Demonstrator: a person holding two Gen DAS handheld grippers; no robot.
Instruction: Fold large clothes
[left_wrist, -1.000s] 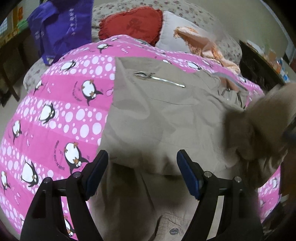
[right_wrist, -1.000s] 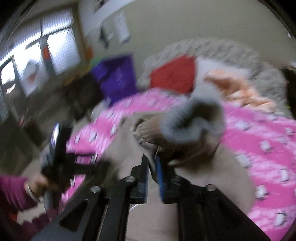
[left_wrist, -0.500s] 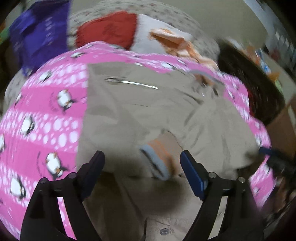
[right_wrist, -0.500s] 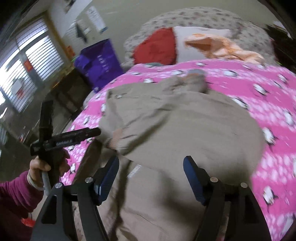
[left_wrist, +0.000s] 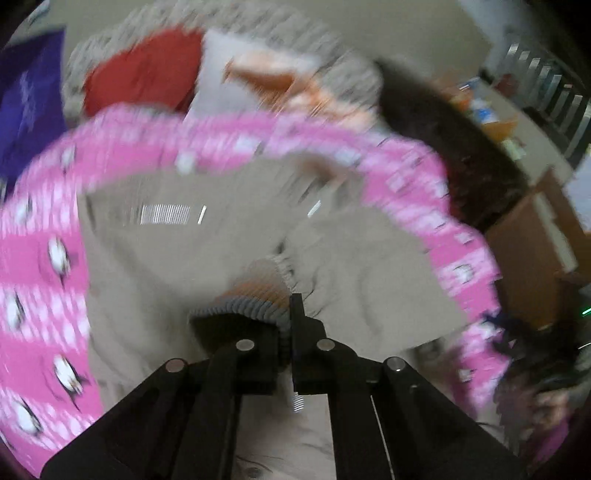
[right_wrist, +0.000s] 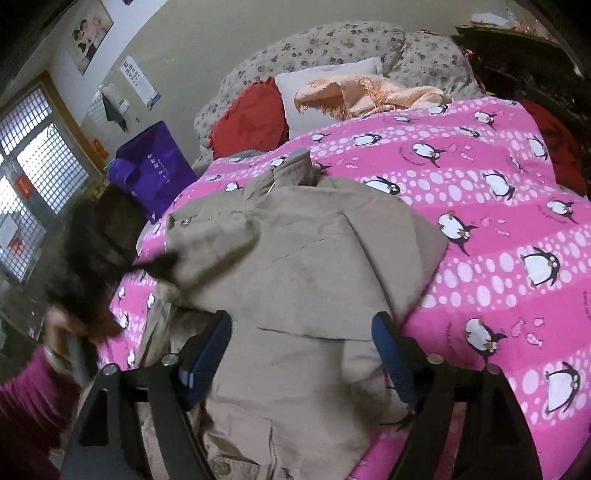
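Up close in the left wrist view, the left tongs (left_wrist: 286, 325) were pressed together on the ribbed grey cuff (left_wrist: 243, 308) of a beige jacket (left_wrist: 177, 266), pinching the sleeve end between the black fingers. The whole picture was smeared by motion. The jacket lay spread on a pink blanket (left_wrist: 40, 295) with penguins, which covered a bed. Behind it sat a red pillow (left_wrist: 144, 70), a white pillow (left_wrist: 221, 88) and an orange cloth (left_wrist: 280, 77), all blurred. A metal zip (left_wrist: 166, 215) showed on the jacket's far part.

Over in the right wrist view, the right tongs (right_wrist: 303, 354) stood spread wide and were opening further, their blue pads (right_wrist: 210, 354) either side of the beige jacket (right_wrist: 314, 258) without pressing on it. The jacket lay on the pink blanket (right_wrist: 498, 221), its right half folded over the middle. At the left edge a hand (right_wrist: 62, 332) in a dark red sleeve (right_wrist: 26, 402) held the other tongs, blurred. A purple bag (right_wrist: 155, 166) stood beside the bed, and a red pillow (right_wrist: 251, 118) lay at its head.
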